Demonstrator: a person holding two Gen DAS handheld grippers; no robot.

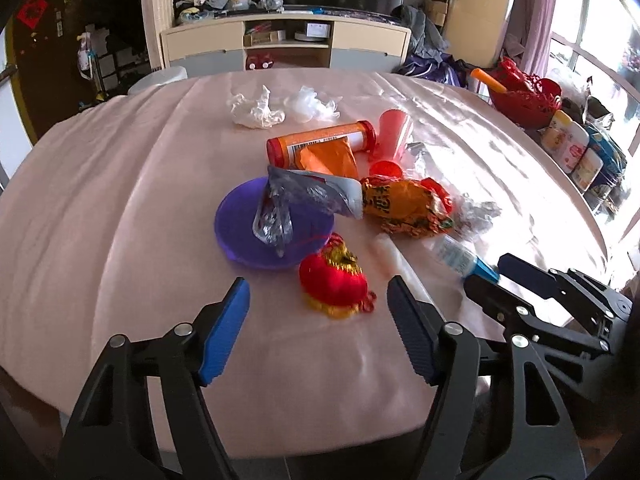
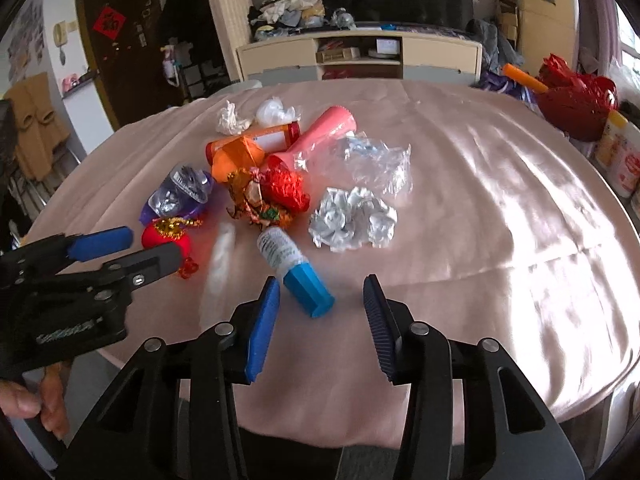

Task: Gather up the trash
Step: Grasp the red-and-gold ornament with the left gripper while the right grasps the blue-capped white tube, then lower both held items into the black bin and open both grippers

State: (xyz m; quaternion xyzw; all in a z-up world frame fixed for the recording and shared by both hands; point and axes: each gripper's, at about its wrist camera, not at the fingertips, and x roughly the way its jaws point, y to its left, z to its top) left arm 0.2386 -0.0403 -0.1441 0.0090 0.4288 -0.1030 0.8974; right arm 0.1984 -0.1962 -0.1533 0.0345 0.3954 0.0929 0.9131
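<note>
A round table under a smooth pale pink cloth [image 2: 460, 200] fills most of both views, with the litter heaped left of centre. In the right wrist view the biggest pieces are a crumpled clear plastic bag [image 2: 376, 160] at centre and a ball of scrunched silver foil [image 2: 352, 220] just below it; to their left lie a pink plastic cup on its side [image 2: 324, 128], an orange tube with a white label [image 2: 260, 140] and a red and gold sweet wrapper [image 2: 276, 192]. Two white tissue wads [image 1: 256, 108] sit at the upper middle of the left wrist view. The left gripper [image 1: 320, 320] hangs with its jaws spread, nothing between them, a red tasselled charm with gold trim [image 1: 334, 280] just beyond the tips. The right gripper [image 2: 320, 312] is also parted, a small clear bottle with a blue cap [image 2: 296, 268] lying just ahead of its left finger, untouched.
</note>
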